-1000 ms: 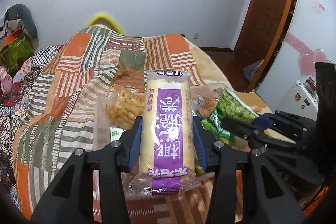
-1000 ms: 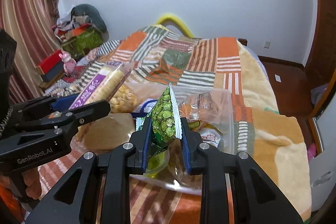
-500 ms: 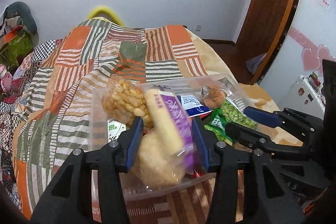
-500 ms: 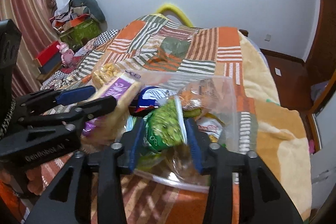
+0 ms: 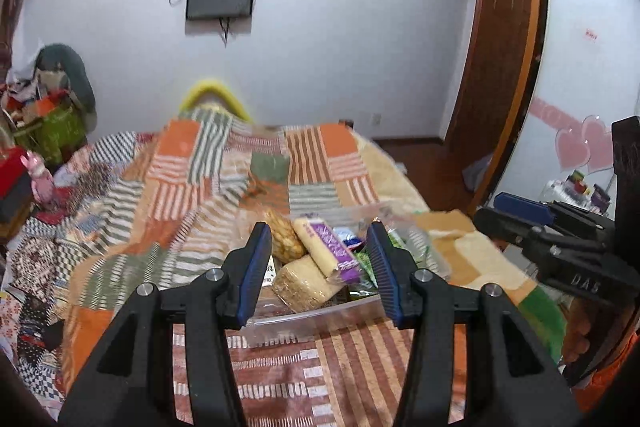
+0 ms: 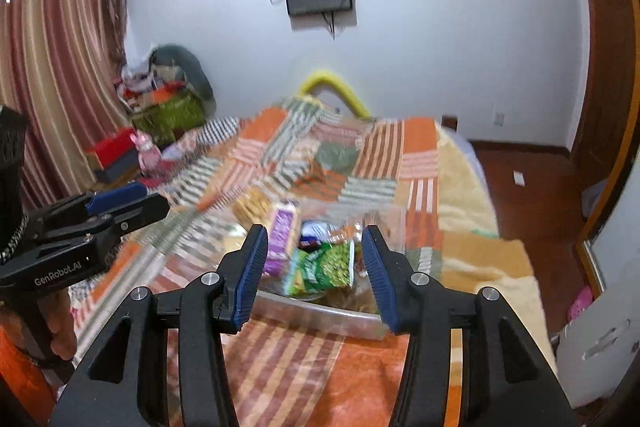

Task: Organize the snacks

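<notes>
Both our grippers, left (image 5: 320, 269) and right (image 6: 314, 273), gape empty just short of the tub (image 5: 316, 313). Purple pack (image 5: 326, 253) lies lengthwise in the tub, nearer our left.

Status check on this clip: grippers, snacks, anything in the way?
Left gripper open, empty. Right gripper open, empty. Purple pack and green pack lie in the clear bin. Nothing in the way.

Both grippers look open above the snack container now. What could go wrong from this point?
1. The purple-and-yellow snack pack lies slanted on top of the heap in the clear container, so it might slide off if the container is nudged.
2. The green pea bag sits high near the front rim and could spill out.
3. The container rests on a soft patchwork blanket, so pressing nearby may tip it.
</notes>
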The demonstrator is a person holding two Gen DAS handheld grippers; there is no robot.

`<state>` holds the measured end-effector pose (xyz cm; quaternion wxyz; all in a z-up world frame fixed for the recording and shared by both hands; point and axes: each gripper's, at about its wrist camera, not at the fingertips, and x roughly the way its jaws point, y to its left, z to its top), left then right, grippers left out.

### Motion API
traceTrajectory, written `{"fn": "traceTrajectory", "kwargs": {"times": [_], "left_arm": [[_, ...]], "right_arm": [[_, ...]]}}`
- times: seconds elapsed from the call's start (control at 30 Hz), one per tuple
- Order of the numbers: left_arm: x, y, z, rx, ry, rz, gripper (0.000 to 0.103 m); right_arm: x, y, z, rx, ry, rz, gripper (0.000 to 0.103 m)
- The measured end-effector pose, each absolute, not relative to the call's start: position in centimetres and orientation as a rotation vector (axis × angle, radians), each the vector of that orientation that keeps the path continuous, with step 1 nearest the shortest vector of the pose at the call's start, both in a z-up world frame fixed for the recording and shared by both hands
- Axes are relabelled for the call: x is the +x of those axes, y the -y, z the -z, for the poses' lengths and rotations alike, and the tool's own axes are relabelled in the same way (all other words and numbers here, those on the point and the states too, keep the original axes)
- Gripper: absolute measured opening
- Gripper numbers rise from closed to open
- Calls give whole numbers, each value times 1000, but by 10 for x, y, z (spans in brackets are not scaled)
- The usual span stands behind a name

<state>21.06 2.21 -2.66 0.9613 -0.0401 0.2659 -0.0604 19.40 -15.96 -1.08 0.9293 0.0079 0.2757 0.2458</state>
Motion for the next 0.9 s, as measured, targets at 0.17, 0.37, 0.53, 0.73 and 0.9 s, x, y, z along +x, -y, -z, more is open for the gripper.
{"fn": "traceTrajectory", "kwargs": {"times": [0.17, 0.37, 0.53, 0.73, 0.9], "left_arm": [[161, -20, -6, -82, -442, 114, 51], [118, -14, -33, -78, -341, 107, 67], [97, -7, -43, -66, -288, 85, 91], [83, -4, -45, -61, -268, 73, 103], [81, -3, -42, -56, -268, 66, 103]], "right_arm": [[158, 167, -19, 33, -469, -509, 45], [125, 168, -36, 28, -389, -507, 54], [112, 165, -40, -4, -346, -486, 73], [109, 162, -38, -8, -322, -460, 93], [105, 164, -37, -7, -304, -422, 103]]}}
